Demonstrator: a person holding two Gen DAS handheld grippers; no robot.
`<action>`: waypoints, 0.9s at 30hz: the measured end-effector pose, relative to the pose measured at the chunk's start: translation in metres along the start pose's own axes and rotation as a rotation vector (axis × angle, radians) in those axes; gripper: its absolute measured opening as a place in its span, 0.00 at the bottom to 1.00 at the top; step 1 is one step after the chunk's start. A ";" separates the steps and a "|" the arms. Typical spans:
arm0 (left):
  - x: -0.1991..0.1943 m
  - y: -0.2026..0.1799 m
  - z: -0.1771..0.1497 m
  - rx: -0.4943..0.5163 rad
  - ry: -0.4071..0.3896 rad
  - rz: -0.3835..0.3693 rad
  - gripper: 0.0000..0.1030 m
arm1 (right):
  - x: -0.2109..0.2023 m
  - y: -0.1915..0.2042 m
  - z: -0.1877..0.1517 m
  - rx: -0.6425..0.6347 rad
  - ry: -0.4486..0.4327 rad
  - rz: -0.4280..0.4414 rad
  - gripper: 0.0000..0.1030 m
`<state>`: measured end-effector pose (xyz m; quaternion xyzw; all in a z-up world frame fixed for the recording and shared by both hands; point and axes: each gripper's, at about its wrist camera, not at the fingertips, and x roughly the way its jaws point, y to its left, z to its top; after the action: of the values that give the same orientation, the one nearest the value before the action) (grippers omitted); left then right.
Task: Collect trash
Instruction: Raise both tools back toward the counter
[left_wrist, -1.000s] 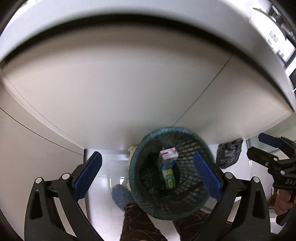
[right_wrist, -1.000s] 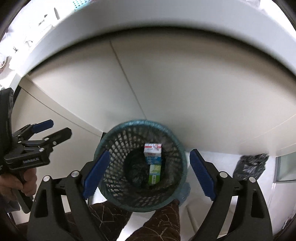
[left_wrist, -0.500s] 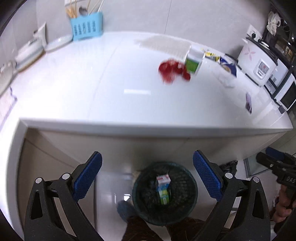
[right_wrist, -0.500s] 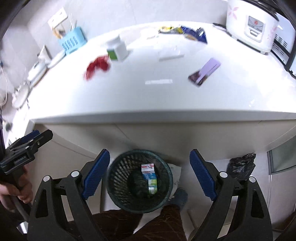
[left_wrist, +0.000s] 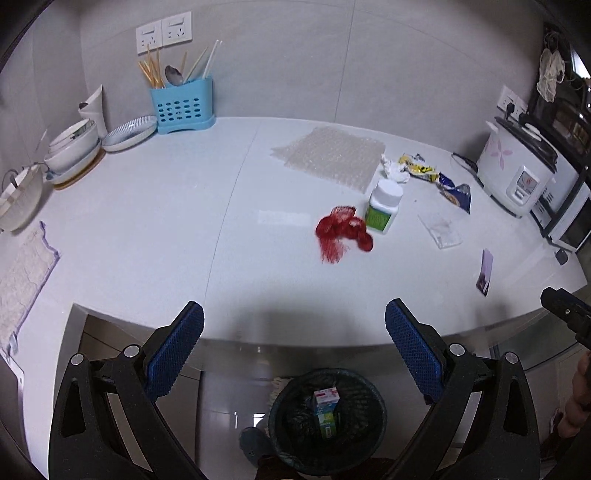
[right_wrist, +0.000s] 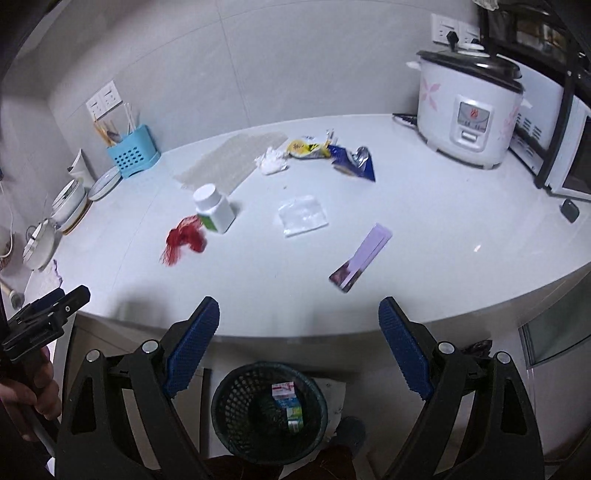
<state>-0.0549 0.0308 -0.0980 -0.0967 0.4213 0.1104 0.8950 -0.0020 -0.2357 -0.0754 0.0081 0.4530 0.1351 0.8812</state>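
Both grippers are above the front edge of the white worktop (left_wrist: 155, 236), and both are empty. The left gripper (left_wrist: 294, 354) has its blue-padded fingers (left_wrist: 176, 350) spread wide with nothing between them, and the right gripper (right_wrist: 299, 350) is the same.

On the floor below the worktop edge stands the dark mesh waste basket (right_wrist: 229, 413), and a small milk carton with a red and green print (right_wrist: 287, 406) is already lying inside it. The rest of the trash is on the worktop: a red net bag (left_wrist: 341, 230) touching the white plastic bottle with a green label (left_wrist: 382, 206), a clear flat plastic bag (right_wrist: 303, 215), a purple paper strip (right_wrist: 362, 257) near the front edge, a crumpled white tissue (right_wrist: 272, 162), a yellow wrapper (right_wrist: 306, 147), a dark blue foil wrapper (right_wrist: 352, 164) and a sheet of bubble wrap (left_wrist: 330, 157).

I think the next step is to reach for one of these pieces, and several things could go wrong. The clear bag and the purple strip lie flat, so the fingers may slide over them and close on nothing. The net bag leans on the bottle, so a careless approach could knock the bottle over. The wrappers are close to the white rice cooker (right_wrist: 469, 110) and its cord. Light pieces may also fall beside the basket if they are released too far from it.
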 end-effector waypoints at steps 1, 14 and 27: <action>-0.001 -0.001 0.005 0.002 -0.007 0.000 0.94 | -0.002 -0.001 0.004 0.001 -0.005 -0.003 0.82; 0.015 -0.028 0.044 0.051 -0.010 0.008 0.94 | 0.010 -0.014 0.029 0.034 0.016 -0.076 0.80; 0.073 -0.042 0.070 0.074 0.053 0.008 0.94 | 0.073 -0.044 0.050 0.143 0.174 -0.129 0.64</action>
<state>0.0535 0.0176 -0.1070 -0.0647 0.4490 0.0959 0.8860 0.0886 -0.2548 -0.1098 0.0300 0.5357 0.0460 0.8426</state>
